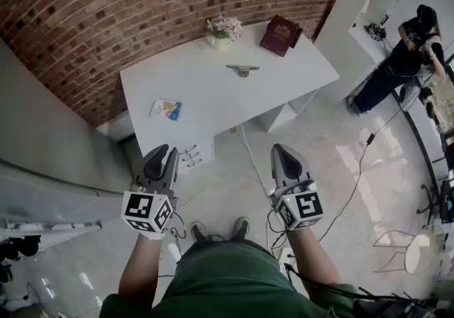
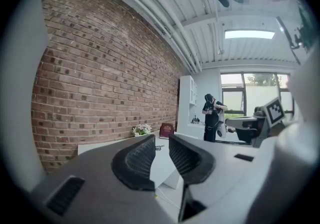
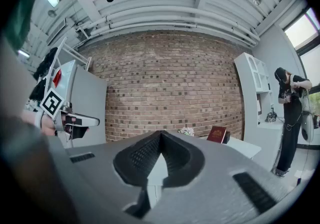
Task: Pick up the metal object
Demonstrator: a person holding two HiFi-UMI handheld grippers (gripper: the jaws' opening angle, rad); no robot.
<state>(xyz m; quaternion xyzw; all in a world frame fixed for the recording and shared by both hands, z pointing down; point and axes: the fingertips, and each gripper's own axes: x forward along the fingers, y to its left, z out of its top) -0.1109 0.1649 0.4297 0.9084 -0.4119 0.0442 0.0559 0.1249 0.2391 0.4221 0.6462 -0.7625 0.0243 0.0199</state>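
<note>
Metal object [image 1: 243, 69] lies flat on the white table [image 1: 213, 100], well ahead, left gripper [image 1: 164, 153] slightly spread and empty, right gripper [image 1: 281, 150] pressed together; probably stiff, slick and low, so pinch across its narrow middle.

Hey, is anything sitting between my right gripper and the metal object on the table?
Nothing visible blocks it. The right gripper is out over the floor, short of the table, and the tabletop in front of the metal object is bare. Flowers and book sit behind it; the booklet lies off to the left.
</note>
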